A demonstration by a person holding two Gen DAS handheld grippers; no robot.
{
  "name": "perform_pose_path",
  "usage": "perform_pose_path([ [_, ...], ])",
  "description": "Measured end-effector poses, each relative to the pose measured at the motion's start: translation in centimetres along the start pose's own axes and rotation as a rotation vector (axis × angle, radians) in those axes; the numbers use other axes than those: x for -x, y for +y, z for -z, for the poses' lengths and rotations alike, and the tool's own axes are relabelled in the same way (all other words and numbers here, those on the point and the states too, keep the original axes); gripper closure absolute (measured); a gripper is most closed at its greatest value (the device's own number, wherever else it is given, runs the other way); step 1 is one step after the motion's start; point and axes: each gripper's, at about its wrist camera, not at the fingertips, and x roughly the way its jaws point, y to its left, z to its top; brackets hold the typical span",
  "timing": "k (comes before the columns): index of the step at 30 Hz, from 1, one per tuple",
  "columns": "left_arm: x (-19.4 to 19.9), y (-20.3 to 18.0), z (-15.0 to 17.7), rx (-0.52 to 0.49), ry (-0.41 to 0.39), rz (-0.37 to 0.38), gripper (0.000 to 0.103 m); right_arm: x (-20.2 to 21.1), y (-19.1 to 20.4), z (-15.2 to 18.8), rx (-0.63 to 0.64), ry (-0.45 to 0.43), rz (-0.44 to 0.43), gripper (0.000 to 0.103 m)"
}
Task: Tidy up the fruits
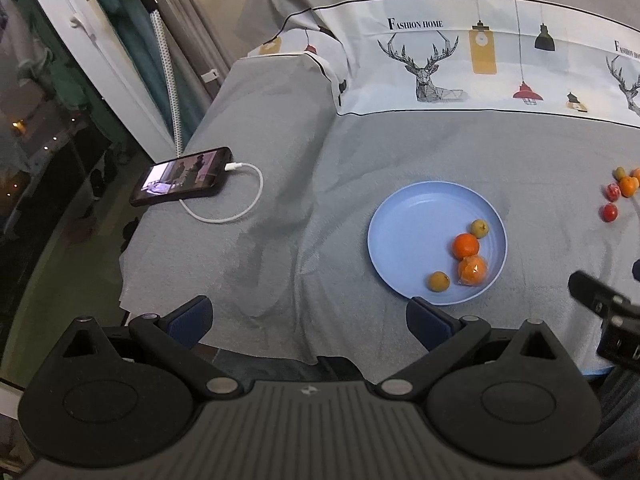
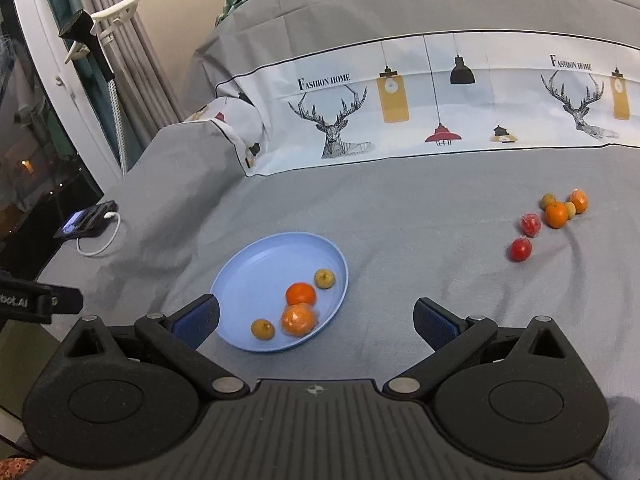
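Observation:
A light blue plate point(image 1: 404, 220) point(image 2: 256, 264) lies on the grey bed cover. It holds a bare orange point(image 1: 465, 245) point(image 2: 301, 293), a plastic-wrapped orange point(image 1: 473, 270) point(image 2: 298, 319) and two small yellow-green fruits point(image 1: 439, 281) point(image 2: 324, 278). A loose cluster of fruit lies on the cover to the right: two red ones point(image 2: 520, 249), oranges point(image 2: 557, 214) and small green ones. My left gripper point(image 1: 310, 316) is open over the cover, left of the plate's near rim. My right gripper point(image 2: 316, 318) is open just above the plate's near edge, holding nothing.
A phone point(image 1: 182, 176) point(image 2: 86, 220) with a white charging cable point(image 1: 244, 208) lies at the bed's left side. A printed pillow point(image 1: 480, 52) runs across the back. A window and curtains point(image 1: 132, 40) stand to the left, beyond the bed edge.

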Motion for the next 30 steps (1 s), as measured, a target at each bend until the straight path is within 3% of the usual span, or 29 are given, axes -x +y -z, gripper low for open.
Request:
perform_pose_path([
  [12, -0.2, -4.0, -1.7, -0.081, -0.007, -0.038, 0.0, -2.4, -6.0, -2.0, -0.055, -0.054, 0.07, 0.001],
  [23, -3.1, -8.6, -5.7, -0.128, 0.007, -0.003, 0.0, -6.2, -12.2, -3.4, -0.121, -0.123, 0.243, 0.001],
  [30, -6.8, -14.7, -9.4, -0.206, -0.027, 0.035, 0.0, -10.0, -16.1, -4.6, -0.152, -0.191, 0.39, 0.001],
])
